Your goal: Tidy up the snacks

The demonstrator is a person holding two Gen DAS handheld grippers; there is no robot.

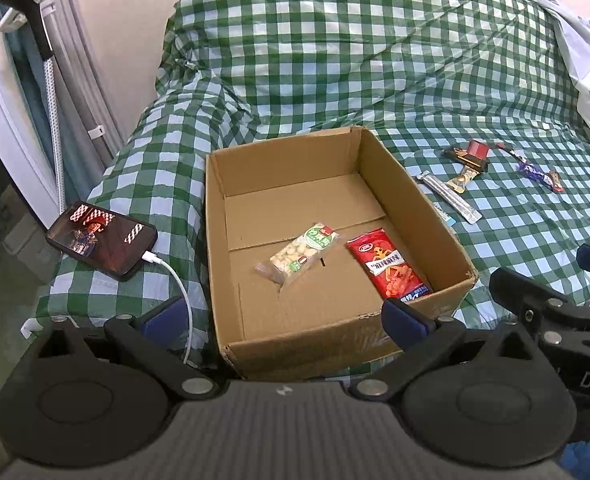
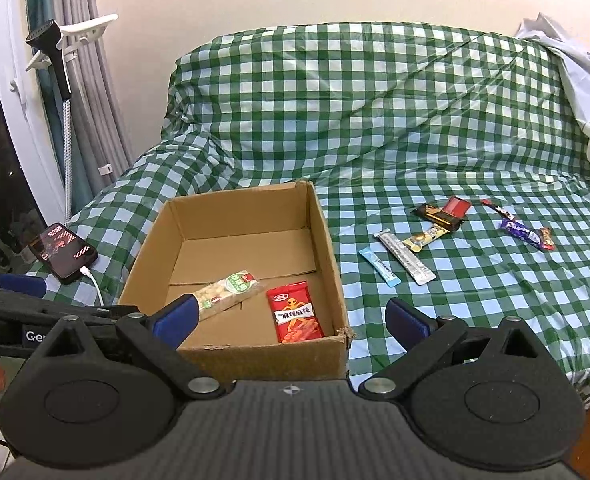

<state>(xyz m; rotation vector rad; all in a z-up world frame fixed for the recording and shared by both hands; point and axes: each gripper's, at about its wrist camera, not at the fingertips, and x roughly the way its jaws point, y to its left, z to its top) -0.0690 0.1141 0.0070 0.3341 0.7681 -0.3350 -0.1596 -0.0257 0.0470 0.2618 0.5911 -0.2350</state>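
Only the right wrist view shows the blue stick whole; both grippers' fingers spread wide, empty.

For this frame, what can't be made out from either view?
- Red packet: lower end hidden by the cardboard box front wall, left view.
- Nut packet: one end behind the right claw finger, right view.
- Small wrappers: print too small to read.

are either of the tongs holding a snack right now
No. Both the left tongs and the right tongs are open and empty, above the near edge of the cardboard box.
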